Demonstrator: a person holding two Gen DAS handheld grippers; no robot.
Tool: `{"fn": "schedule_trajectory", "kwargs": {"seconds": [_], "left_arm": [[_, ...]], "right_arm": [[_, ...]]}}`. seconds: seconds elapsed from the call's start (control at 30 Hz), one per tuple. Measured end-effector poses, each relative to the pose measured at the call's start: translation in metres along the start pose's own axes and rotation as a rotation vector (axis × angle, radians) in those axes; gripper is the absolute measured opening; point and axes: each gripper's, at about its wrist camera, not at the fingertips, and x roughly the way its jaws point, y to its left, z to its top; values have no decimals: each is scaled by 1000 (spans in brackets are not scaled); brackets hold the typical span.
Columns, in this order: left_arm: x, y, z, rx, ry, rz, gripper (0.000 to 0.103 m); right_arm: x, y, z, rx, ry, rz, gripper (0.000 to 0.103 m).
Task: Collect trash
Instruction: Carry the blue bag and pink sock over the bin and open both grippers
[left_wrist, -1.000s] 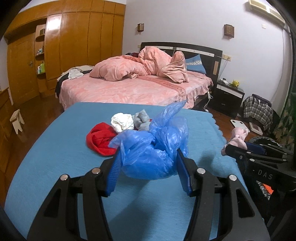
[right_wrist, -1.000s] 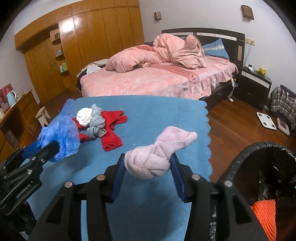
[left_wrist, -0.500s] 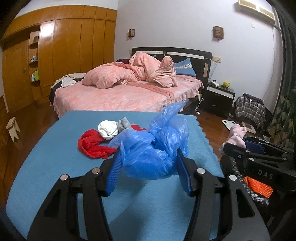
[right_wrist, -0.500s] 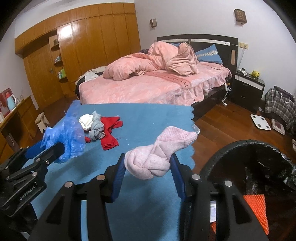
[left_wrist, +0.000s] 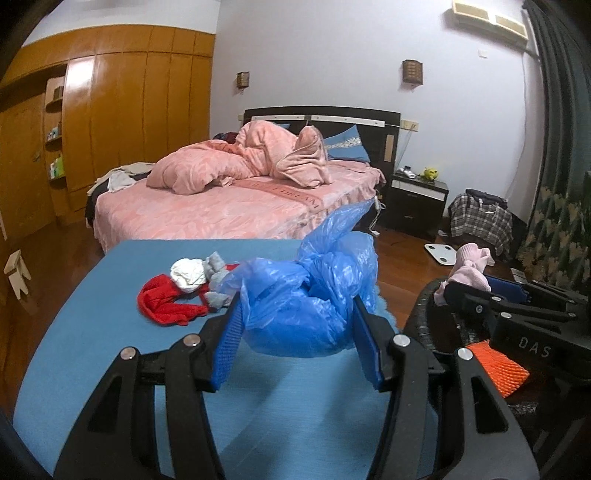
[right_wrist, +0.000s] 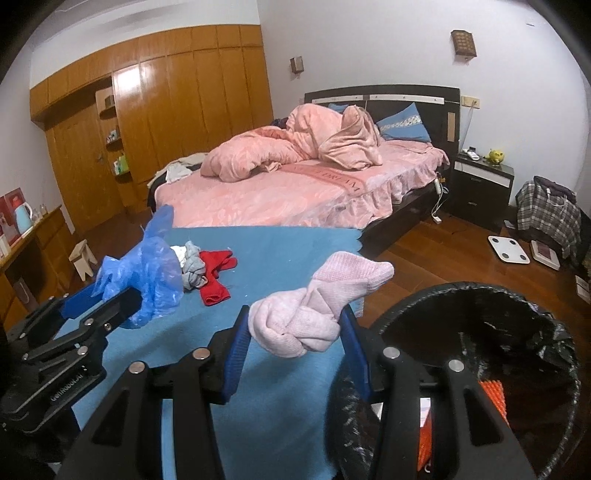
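Crinkled plastic, a blue bag (left_wrist: 306, 306), is clamped in the left gripper (left_wrist: 297, 345) above the blue table (left_wrist: 110, 332). The right gripper (right_wrist: 293, 345) pinches one knotted pink sock (right_wrist: 314, 310) beside the round black bin (right_wrist: 480, 295). Farther on the cloth lie three soft pieces: red (left_wrist: 166, 304), white (left_wrist: 188, 273), grey (left_wrist: 218, 277).

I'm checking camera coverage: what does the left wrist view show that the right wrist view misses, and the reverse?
Left wrist only: a dark patterned curtain and a wall air conditioner.

Right wrist only: a light blue kettle on a wooden sideboard, and the black bin's whole liner.

Both: the left gripper clamping a crumpled blue plastic bag, the right gripper clamping a knotted pink sock, and red cloth on the blue table.
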Motion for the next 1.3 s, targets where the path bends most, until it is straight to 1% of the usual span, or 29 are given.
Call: {"fn": "schedule_trajectory", "kwargs": {"seconds": [0.33,0.53,0.93,1.3], "left_arm": [[-5,-37,0,38,-6,-65,54],[-3,-65,4,79,-8,-124,54],[16,-123,12,140,-4,-246,54],[42,-173,12,185,32,-347,54]], "right_arm": [[-34,-35,-5,32,-47,-59,48],[-48,-64,-8,52,-62,-112,48],[-70,-121,-14,84,-69,-226,48],[-78,-159,-22,116,-57,-286,48]]}}
